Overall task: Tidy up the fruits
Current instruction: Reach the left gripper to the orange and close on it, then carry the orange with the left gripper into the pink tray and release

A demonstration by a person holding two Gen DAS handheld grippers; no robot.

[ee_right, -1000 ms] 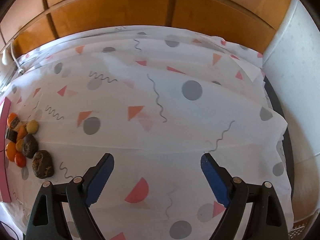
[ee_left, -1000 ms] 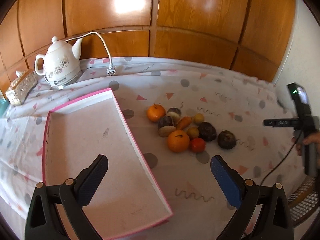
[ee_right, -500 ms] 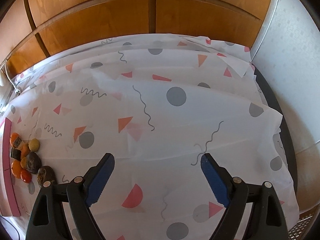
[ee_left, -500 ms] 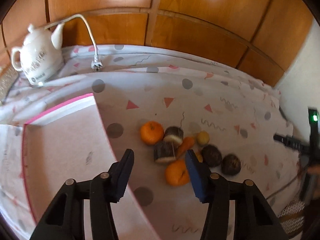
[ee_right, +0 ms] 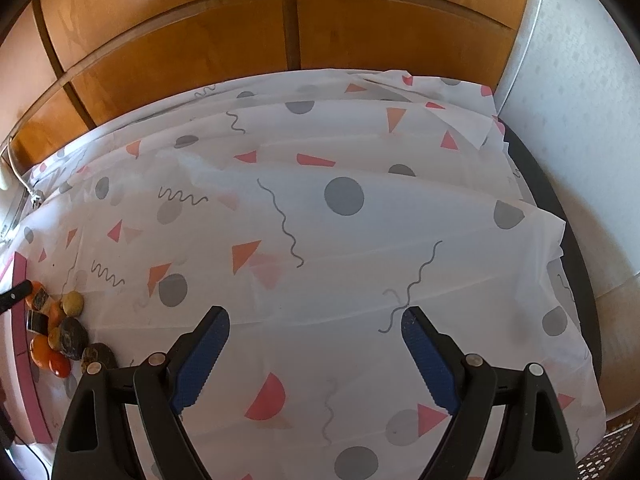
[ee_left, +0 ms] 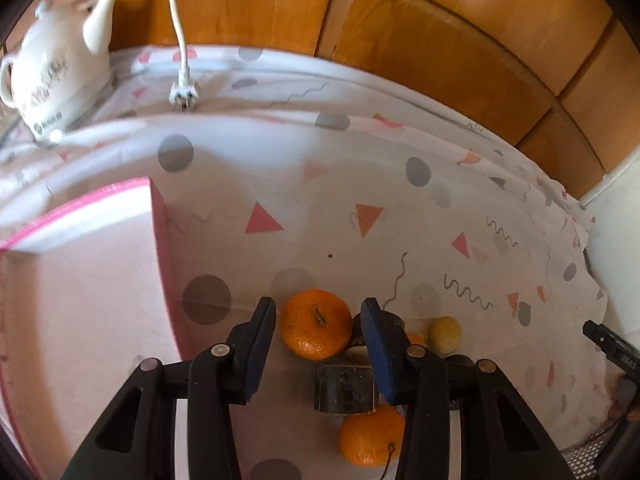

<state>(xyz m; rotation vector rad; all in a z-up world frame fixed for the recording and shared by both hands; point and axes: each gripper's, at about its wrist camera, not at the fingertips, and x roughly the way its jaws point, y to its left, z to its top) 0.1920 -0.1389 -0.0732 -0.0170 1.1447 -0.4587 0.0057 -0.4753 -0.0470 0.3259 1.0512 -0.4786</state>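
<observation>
My left gripper (ee_left: 318,314) sits low over the fruit pile (ee_right: 56,332), jaws apart around the top orange (ee_left: 316,324) without touching it. A dark cut piece (ee_left: 346,388) lies under the right finger, a 2nd orange (ee_left: 370,436) below it, a yellowish fruit (ee_left: 444,334) further right. The pink tray (ee_left: 80,300) stands just left of the pile. Behind are the white kettle (ee_left: 56,76) and its plug (ee_left: 184,96) on the patterned cloth (ee_left: 360,184). My right gripper (ee_right: 316,320) hovers over bare cloth, jaws wide apart, well right of the fruit. Since 0.5 s ago, the left gripper has dropped closer and now brackets the orange; the right has barely shifted.
</observation>
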